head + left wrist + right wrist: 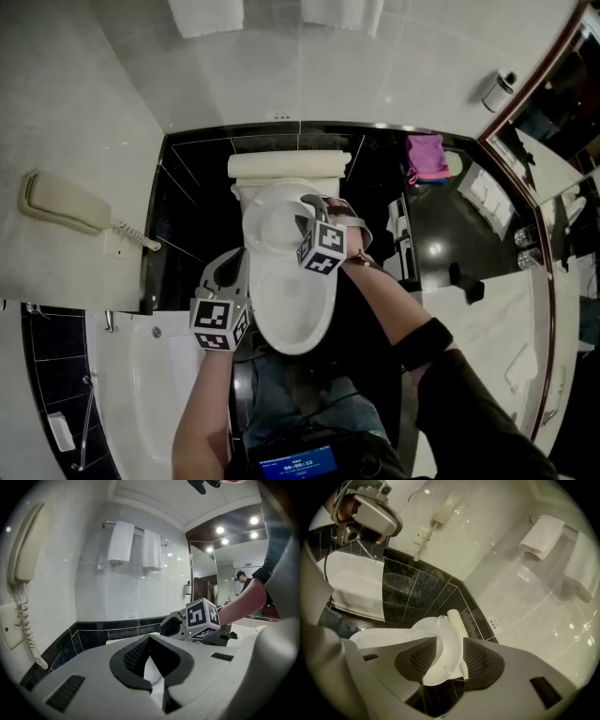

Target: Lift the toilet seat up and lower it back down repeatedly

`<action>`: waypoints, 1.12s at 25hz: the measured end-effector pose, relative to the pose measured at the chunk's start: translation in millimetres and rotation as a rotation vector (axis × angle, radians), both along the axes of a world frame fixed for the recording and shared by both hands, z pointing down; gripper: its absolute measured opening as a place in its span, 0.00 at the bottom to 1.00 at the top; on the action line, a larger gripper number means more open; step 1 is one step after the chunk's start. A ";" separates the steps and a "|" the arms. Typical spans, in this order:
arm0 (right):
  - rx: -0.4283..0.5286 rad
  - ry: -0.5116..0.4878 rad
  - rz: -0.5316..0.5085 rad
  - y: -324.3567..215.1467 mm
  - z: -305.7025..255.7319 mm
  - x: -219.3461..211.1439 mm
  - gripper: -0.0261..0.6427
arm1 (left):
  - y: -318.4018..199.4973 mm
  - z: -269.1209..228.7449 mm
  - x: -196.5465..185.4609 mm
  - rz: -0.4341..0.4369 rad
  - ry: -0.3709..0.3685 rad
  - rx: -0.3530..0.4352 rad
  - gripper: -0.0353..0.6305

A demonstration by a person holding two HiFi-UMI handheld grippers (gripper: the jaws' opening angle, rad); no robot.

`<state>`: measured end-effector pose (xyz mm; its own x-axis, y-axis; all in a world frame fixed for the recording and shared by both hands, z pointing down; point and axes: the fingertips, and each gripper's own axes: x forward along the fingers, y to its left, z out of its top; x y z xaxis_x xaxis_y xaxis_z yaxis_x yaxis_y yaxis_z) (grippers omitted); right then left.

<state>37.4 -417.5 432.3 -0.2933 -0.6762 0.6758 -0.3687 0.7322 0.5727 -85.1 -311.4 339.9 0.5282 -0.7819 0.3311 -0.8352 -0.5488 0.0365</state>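
One fix: right gripper (445,665) has jaws apart astride the tilted seat (451,637); clench squarely on it before swinging. Left gripper (153,659), jaws together, empty, left of bowl (292,330).

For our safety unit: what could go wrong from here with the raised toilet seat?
The seat is up but the right claw is open around it, so it may drop and slam onto the bowl. The left claw sits beside that rim and might get struck.
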 end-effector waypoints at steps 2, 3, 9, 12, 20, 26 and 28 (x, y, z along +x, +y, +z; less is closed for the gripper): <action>-0.016 0.041 -0.006 -24.1 16.9 -4.7 0.33 | -20.1 10.7 -8.0 -0.010 0.017 -0.011 0.06; -0.024 0.059 -0.006 -34.7 25.0 -6.1 0.33 | -28.5 16.2 -10.8 -0.014 0.024 -0.017 0.06; -0.047 0.137 -0.023 -83.3 58.2 -17.0 0.28 | -60.3 39.8 -21.4 -0.015 0.055 -0.043 0.05; -0.055 0.168 -0.025 -100.5 69.5 -19.2 0.28 | -65.7 48.8 -28.7 -0.021 0.066 -0.057 0.06; -0.089 0.259 -0.052 -116.5 98.2 -19.2 0.19 | -72.2 61.5 -50.1 -0.043 0.071 -0.070 0.05; -0.054 0.280 -0.055 -119.6 97.5 -19.5 0.15 | -70.1 67.4 -59.9 -0.059 0.077 -0.079 0.06; -0.056 0.294 -0.059 -119.0 97.4 -20.1 0.14 | -67.3 68.0 -58.9 -0.060 0.076 -0.081 0.06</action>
